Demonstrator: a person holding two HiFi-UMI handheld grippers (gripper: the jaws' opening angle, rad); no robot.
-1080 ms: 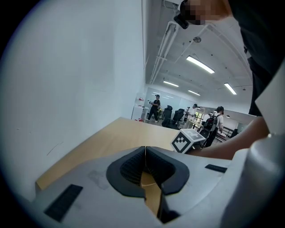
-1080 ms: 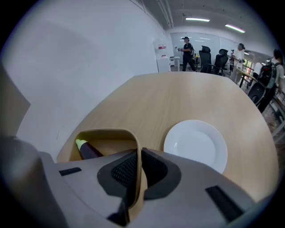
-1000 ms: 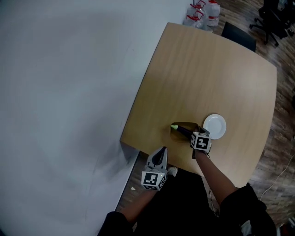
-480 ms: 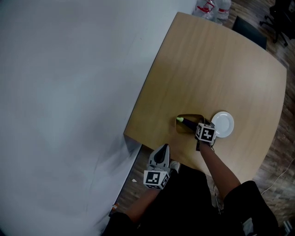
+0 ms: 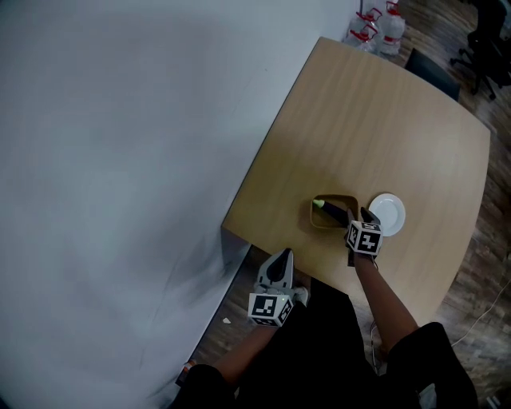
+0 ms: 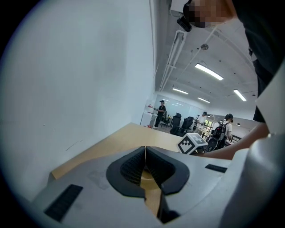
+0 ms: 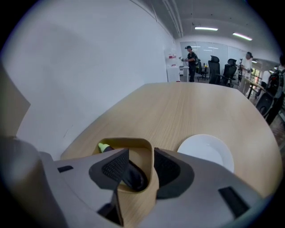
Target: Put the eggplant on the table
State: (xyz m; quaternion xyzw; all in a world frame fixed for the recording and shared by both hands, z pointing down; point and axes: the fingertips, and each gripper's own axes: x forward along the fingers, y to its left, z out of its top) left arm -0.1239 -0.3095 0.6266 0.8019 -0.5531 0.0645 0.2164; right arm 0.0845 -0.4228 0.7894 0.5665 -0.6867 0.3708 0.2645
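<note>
Head view high, steeply down, gripper views low, close along the table [image 5: 375, 120] (shared by all three)

Light wooden table [image 5: 375, 120], rounded corners: 1.
Dark purple eggplant [image 5: 333, 212] w/ green stem: 1.
Tan wooden tray [image 5: 335, 197], rounded-square: 1.
White round plate [image 5: 389, 214]: 1.
Grey handheld grippers w/ marker cubes: 2, i.e. left gripper [image 5: 279, 262] + right gripper [image 5: 358, 219].
Clear plastic water bottles [image 5: 379, 22] w/ red caps, on floor past far table end: approx 3, exact no. unclear.
Black chairs [image 5: 431, 64] beyond table: 2, both partly cut off.
Bkgd people [image 6: 161, 110], left gripper view: 3, small + distant.
</note>
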